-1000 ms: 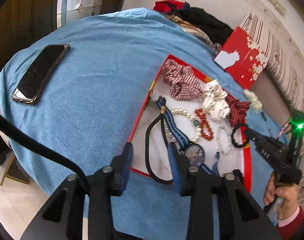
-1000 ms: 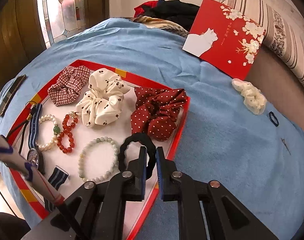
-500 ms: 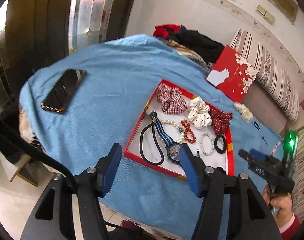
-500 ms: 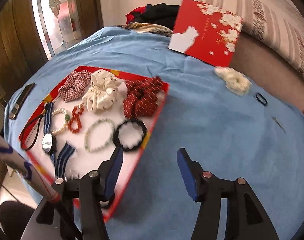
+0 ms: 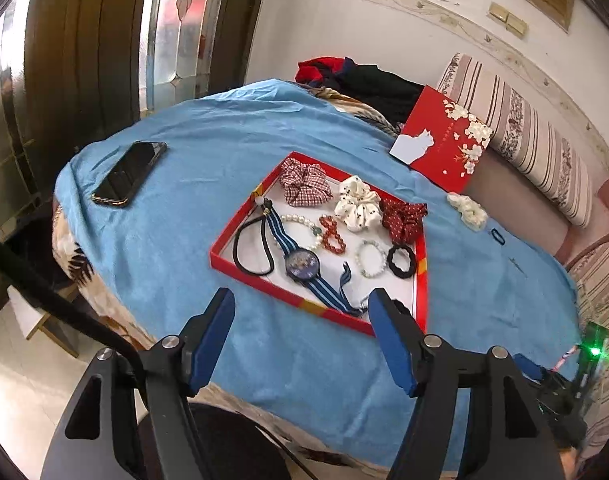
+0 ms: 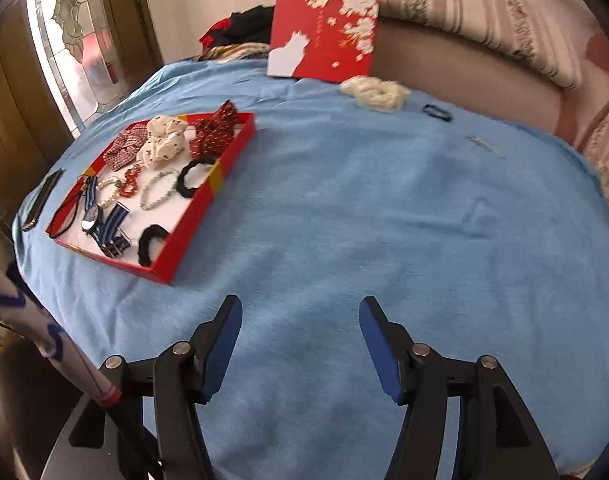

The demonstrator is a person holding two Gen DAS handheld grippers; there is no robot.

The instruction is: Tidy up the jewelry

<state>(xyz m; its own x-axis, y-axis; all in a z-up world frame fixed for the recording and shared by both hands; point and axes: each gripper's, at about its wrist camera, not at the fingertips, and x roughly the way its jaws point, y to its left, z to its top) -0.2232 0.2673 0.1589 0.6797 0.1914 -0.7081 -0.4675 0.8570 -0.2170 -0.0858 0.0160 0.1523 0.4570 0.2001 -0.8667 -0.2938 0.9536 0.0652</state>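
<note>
A blue cloth [image 5: 192, 216] covers the desk, and on it sits a shallow red cardboard tray [image 5: 264, 280] holding scrunchies, bead bracelets, a striped-strap watch [image 5: 302, 266] and a black fabric hair tie [image 5: 401, 261]. A cream scrunchie [image 6: 374, 92] lies apart on the cloth, near a red lid [image 6: 324, 36]. The left hand-held gripper [image 5: 300, 320] and right hand-held gripper [image 6: 300, 328] both hover spread wide, holding nothing.

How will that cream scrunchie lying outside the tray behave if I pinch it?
The cream scrunchie looks like soft ruffled fabric, so it will probably squash and flop rather than roll. It seems light and may drag on the blue cloth.
</note>
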